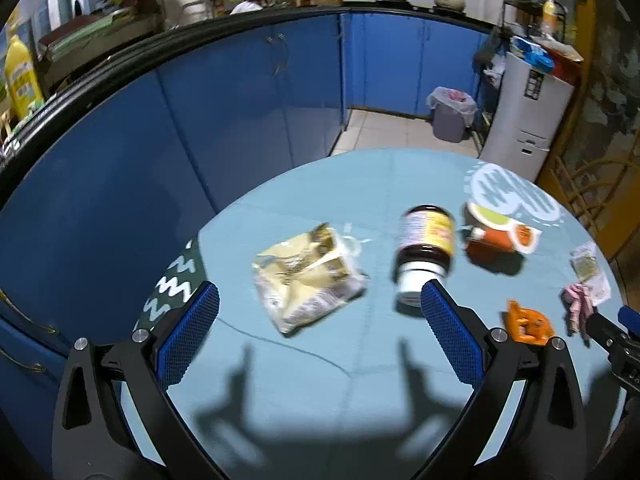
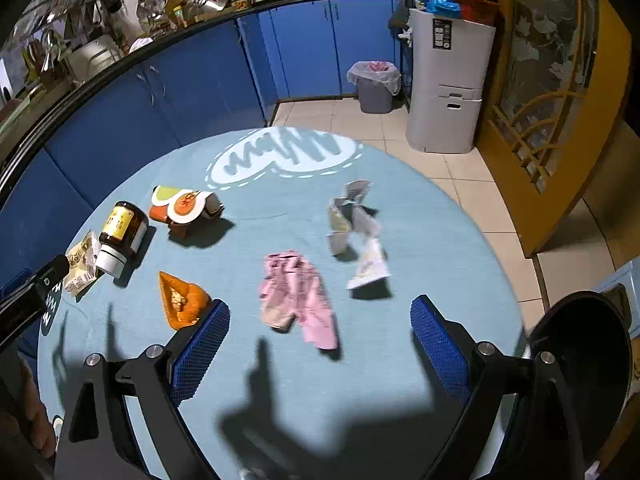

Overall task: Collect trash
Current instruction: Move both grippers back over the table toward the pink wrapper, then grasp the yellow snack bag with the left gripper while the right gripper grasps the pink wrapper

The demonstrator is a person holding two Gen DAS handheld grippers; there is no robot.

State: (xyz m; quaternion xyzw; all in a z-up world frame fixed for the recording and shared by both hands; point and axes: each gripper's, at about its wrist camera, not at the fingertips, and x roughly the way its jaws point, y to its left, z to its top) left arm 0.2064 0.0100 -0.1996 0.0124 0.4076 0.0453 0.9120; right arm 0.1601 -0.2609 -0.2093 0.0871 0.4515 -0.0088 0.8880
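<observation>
My left gripper (image 1: 320,316) hangs wide apart over the blue table (image 1: 304,392), holding nothing. Just ahead at about 12 o'clock lies the crumpled yellow snack bag (image 1: 308,276), flat on the cloth. It looks light and crackly, likely slippery film; I judge the raised crease across its middle the best place to pinch. At 1 o'clock, right by my right-hand finger (image 1: 448,332), the brown jar (image 1: 425,252) lies on its side, white cap toward me. It looks like glass: heavier, rigid, able to roll and break, so I would take it across the body, not the cap. Beyond it at 2 o'clock sits the orange carton (image 1: 496,236), stiff enough to squeeze gently.

My right gripper (image 2: 320,336) is also spread wide and empty. The pink wrapper (image 2: 298,296) lies between the fingers at 12 o'clock, soft and limp; any bunched fold should do. At 1 o'clock is the white crumpled paper (image 2: 358,236), featherweight. The orange wedge packet (image 2: 182,300) lies at 10 o'clock, just beside my left finger (image 2: 200,352).

The lined bin (image 2: 375,86) stands far off on the floor, at 12 o'clock.
</observation>
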